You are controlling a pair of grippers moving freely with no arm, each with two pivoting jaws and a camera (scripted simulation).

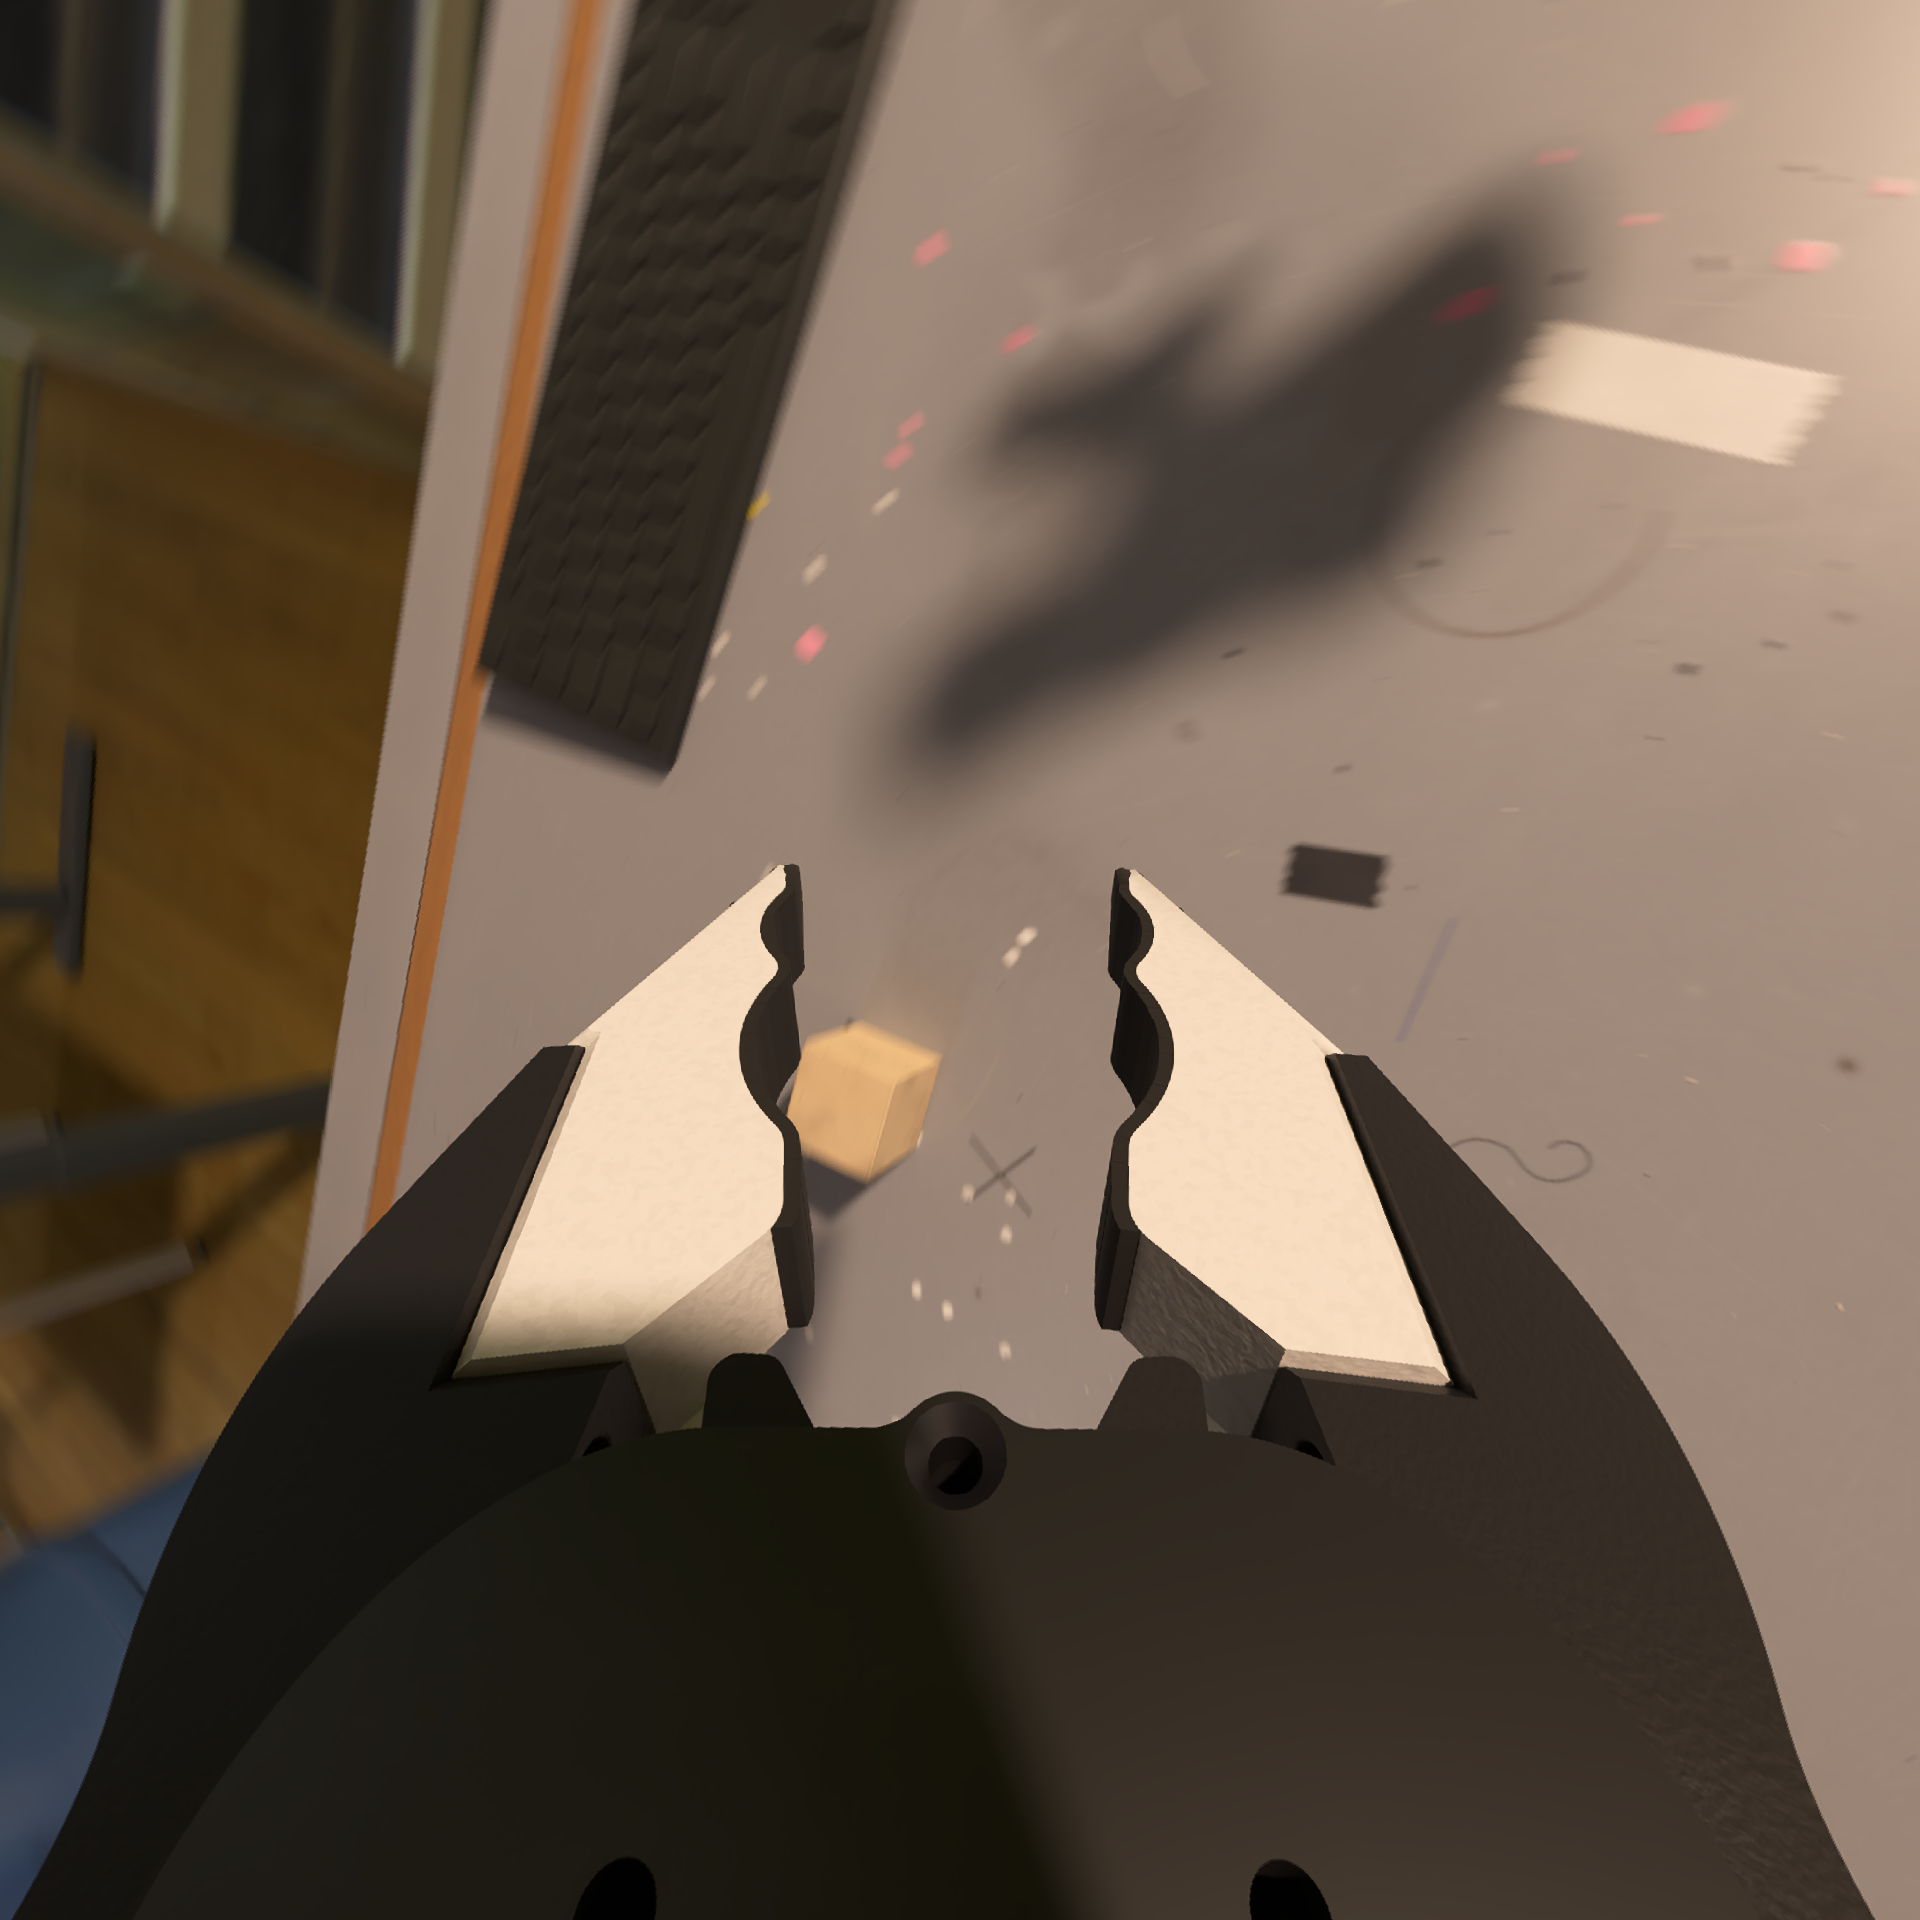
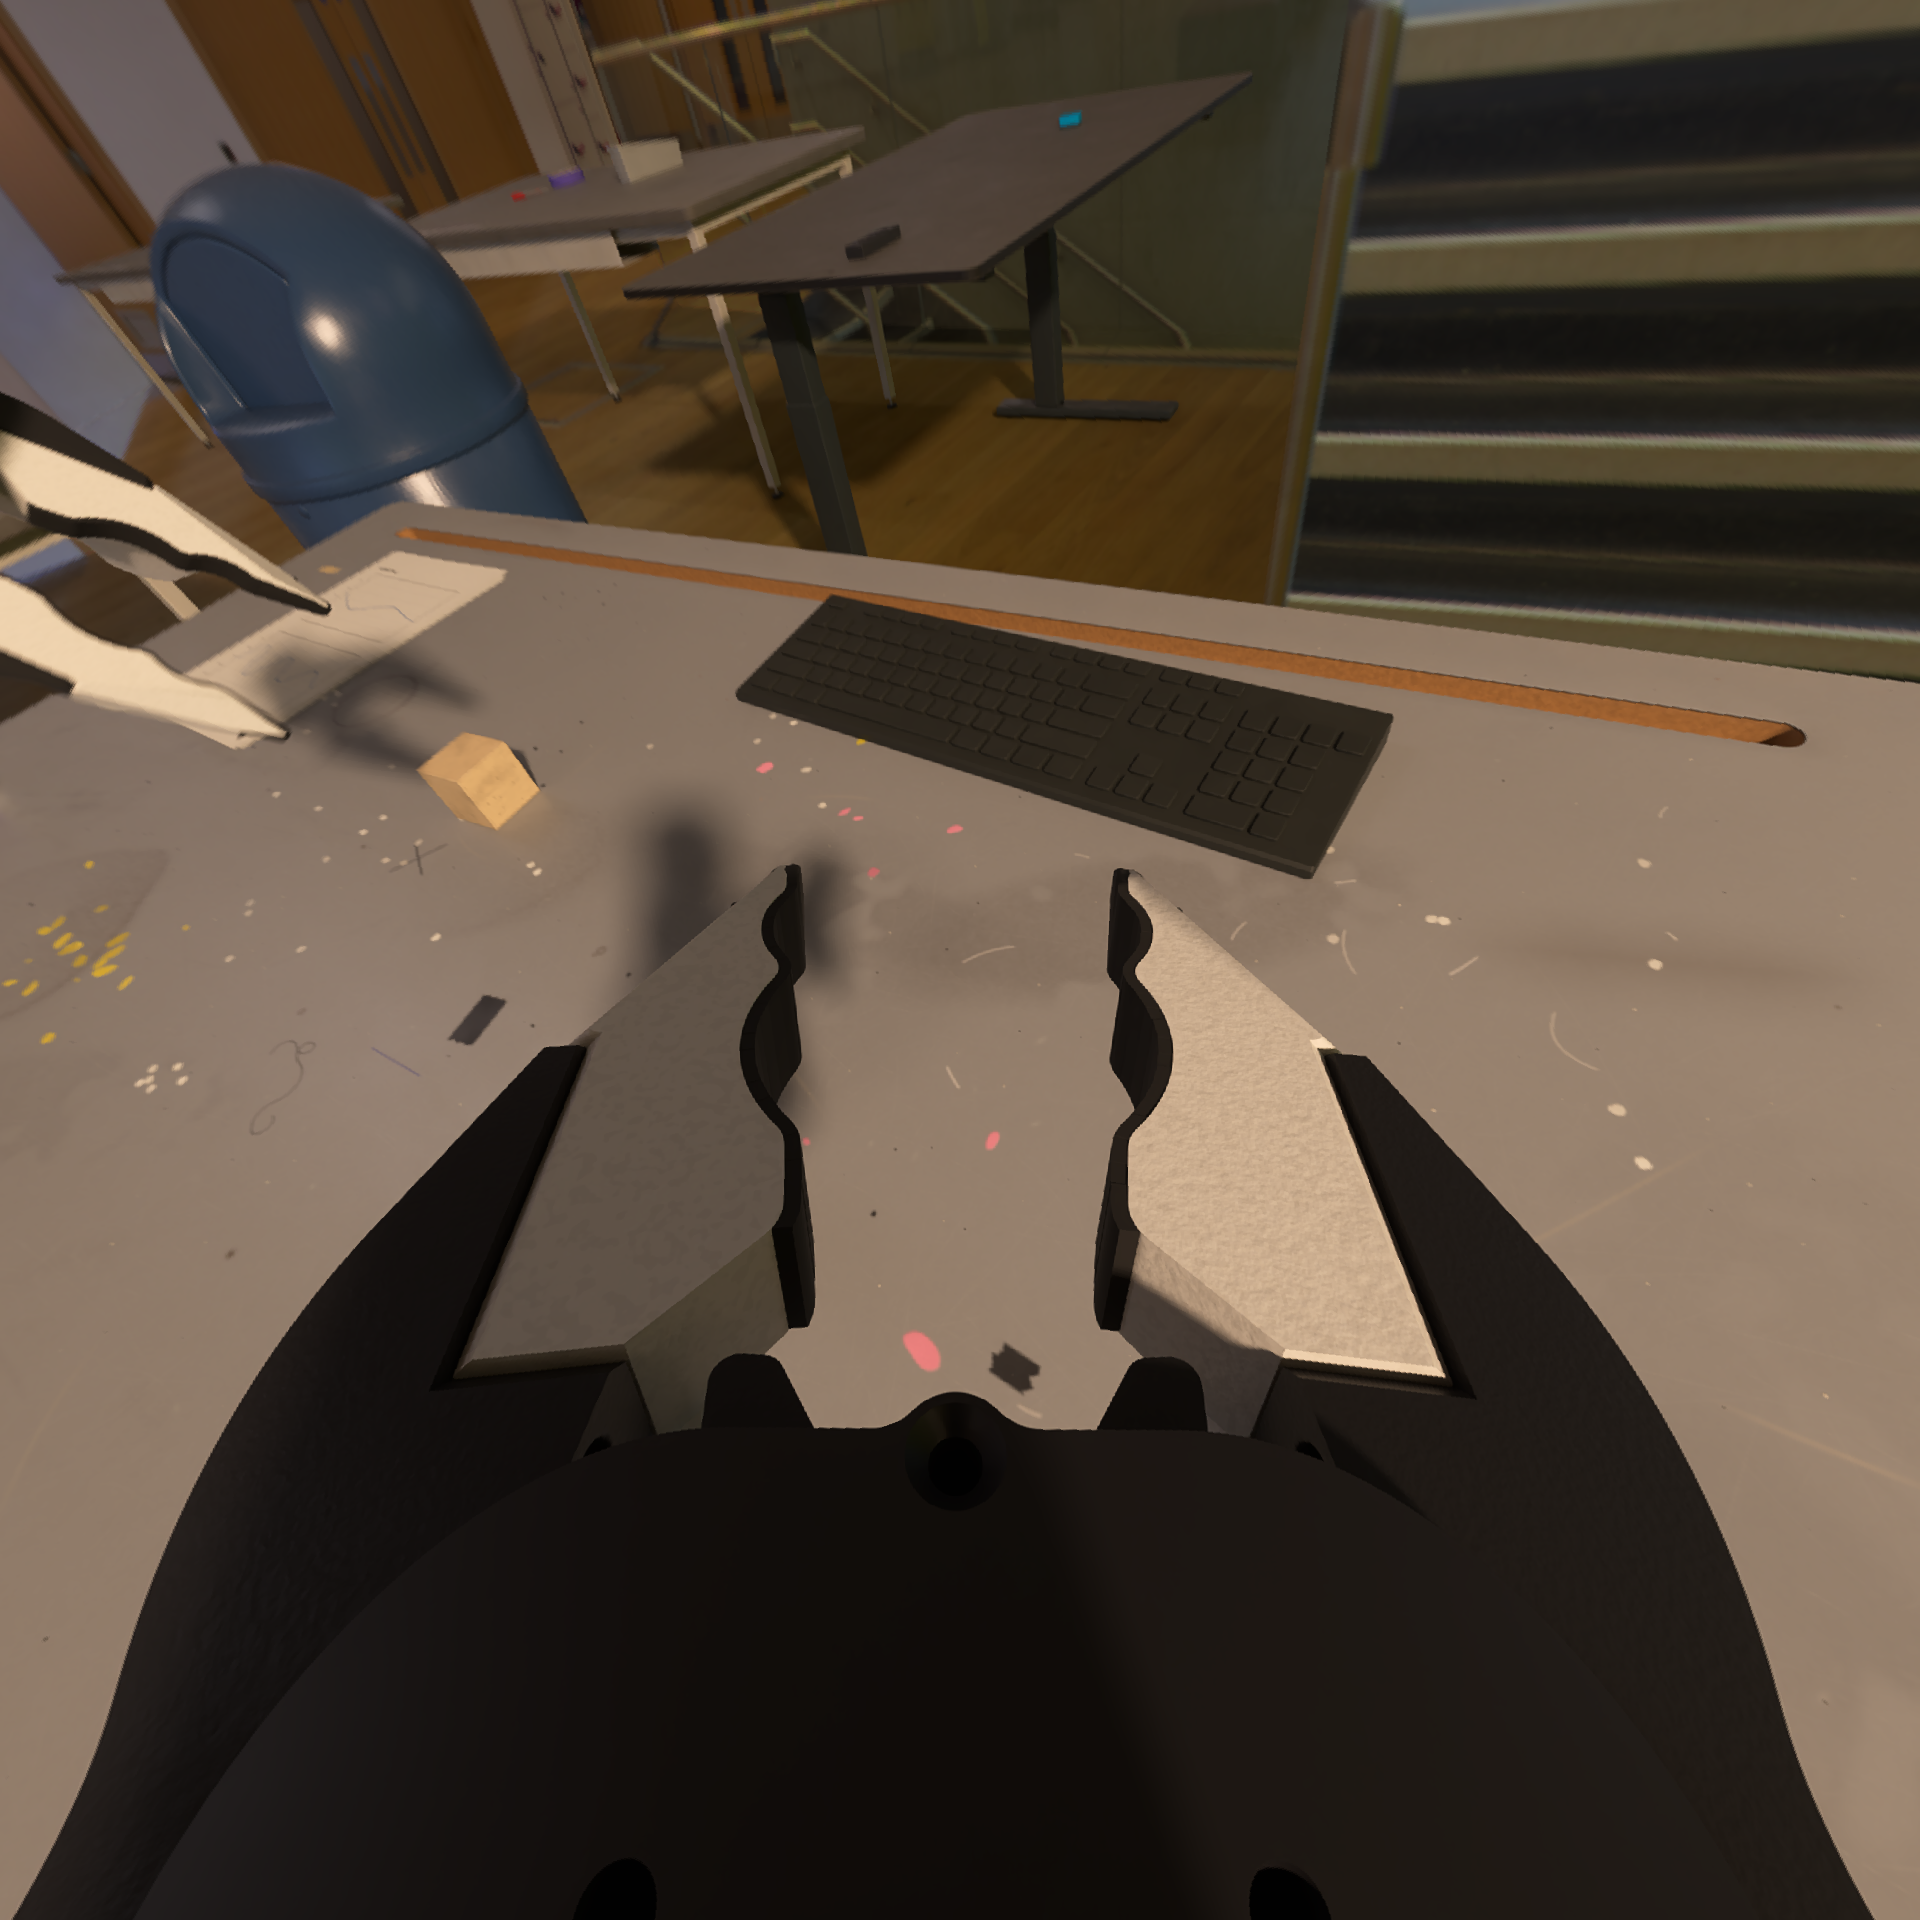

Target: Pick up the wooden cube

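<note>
The wooden cube (image 1: 868,1101) is a small pale block lying on the grey table. In the left wrist view it sits below and between my left gripper's fingers, close to the left finger, which hides its left edge. My left gripper (image 1: 956,883) is open and empty above the cube. In the right wrist view the cube (image 2: 480,779) lies far left on the table, with the left gripper's fingers (image 2: 208,582) hanging open just above and left of it. My right gripper (image 2: 956,883) is open and empty over the table's middle, well right of the cube.
A black keyboard (image 2: 1070,727) lies on the table beyond the right gripper; it also shows in the left wrist view (image 1: 686,364). An orange slot (image 2: 1143,644) runs along the table's far edge. A white paper (image 2: 353,623) lies near the cube. A blue bin (image 2: 343,353) stands past the table.
</note>
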